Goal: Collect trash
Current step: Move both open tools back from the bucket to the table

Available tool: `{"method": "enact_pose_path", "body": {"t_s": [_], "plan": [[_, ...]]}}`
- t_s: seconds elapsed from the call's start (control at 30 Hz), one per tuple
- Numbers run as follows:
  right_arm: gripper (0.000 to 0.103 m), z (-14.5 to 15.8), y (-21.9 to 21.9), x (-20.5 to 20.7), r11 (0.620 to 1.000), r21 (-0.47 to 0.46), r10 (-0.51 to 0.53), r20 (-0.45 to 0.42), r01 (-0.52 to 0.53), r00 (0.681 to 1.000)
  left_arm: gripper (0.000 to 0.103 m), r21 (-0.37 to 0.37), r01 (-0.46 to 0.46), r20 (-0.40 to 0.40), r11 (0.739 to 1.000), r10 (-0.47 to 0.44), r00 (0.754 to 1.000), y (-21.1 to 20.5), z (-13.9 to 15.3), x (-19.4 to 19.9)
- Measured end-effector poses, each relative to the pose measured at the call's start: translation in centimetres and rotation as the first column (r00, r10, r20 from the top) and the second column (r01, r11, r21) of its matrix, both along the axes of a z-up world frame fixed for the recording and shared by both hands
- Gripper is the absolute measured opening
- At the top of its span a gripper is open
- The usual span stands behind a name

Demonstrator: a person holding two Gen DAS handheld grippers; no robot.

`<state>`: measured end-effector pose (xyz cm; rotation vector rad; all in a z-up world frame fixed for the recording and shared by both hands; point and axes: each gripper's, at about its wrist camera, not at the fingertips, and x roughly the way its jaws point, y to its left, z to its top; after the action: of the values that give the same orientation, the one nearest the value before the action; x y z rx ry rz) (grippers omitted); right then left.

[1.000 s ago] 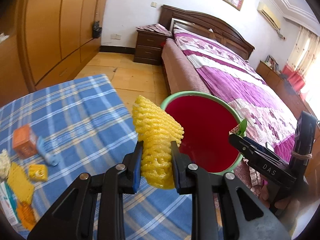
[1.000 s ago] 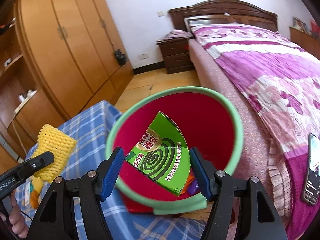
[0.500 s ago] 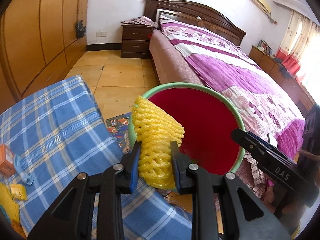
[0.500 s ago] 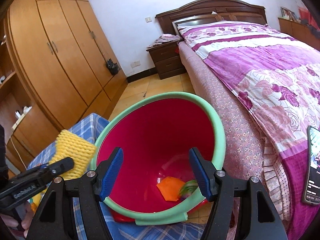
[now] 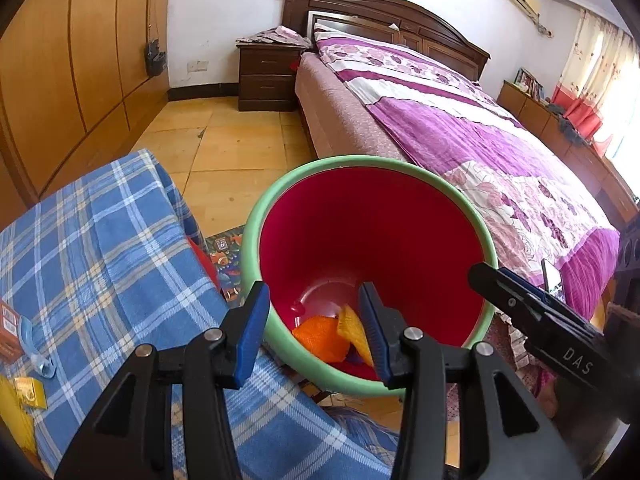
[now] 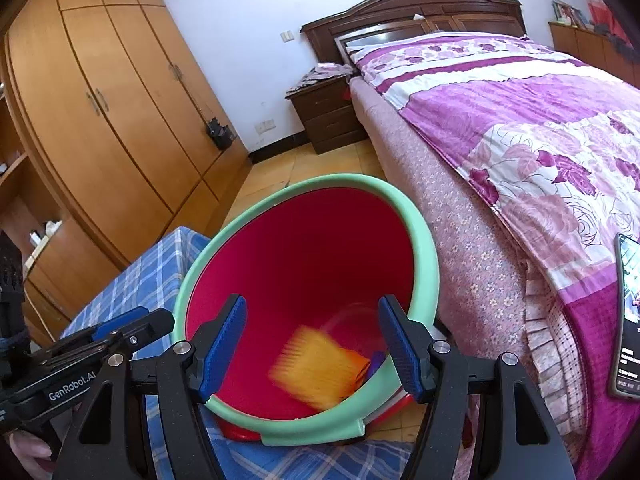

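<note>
**Both claws wide over the bin, yellow net inside**

Far left, blue checked cloth [image 5: 100, 264] on the table, w/ a brown box [image 5: 9, 338], a pale blue strip [image 5: 34, 346] and a small yellow packet [image 5: 28, 394] at its edge. Next over, left gripper [image 5: 314, 334]: jaws spread wide, nothing between the blue pads, tips hanging above the near rim of the bin [image 5: 276, 188]. Bin is red inside w/ a green rim, sitting just beside the table corner, bed [image 5: 460, 128] on its other side. Down at the bottom: an orange scrap [image 5: 320, 338] and a yellow foam net [image 5: 352, 334] touching it, partly hidden behind the claw's finger. Right of that, the right gripper [image 5: 532, 316] pokes in from the side.

Right-wrist view: left gripper [image 6: 100, 340] at far left, then right gripper [image 6: 316, 348], also gaping wide and empty, aimed into the bin [image 6: 420, 232]. Yellow net [image 6: 316, 368] blurred deep inside, purple bit [image 6: 377, 360] beside it. Phone [image 6: 628, 320] on the bed edge, far right.
</note>
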<state>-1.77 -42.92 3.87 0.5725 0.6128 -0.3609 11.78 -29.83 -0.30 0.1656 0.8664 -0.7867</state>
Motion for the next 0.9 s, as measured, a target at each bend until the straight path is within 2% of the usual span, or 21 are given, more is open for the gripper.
{"method": "enact_pose_path", "body": {"t_s": [0.57,0.9], "plan": [[0.070,1.3,3.5,0.1,0.998,-0.010,0.068,0.007,-0.068,0.998,0.046,-0.032,-0.114,-0.037,0.993,0.113,0.993,6.5,1.2,-0.5],[0.070,2.0,6.9,0.4,0.993,-0.034,0.117,0.000,-0.117,0.993,0.046,-0.042,-0.204,-0.046,0.978,0.202,0.978,11.5,1.3,-0.9]]}}
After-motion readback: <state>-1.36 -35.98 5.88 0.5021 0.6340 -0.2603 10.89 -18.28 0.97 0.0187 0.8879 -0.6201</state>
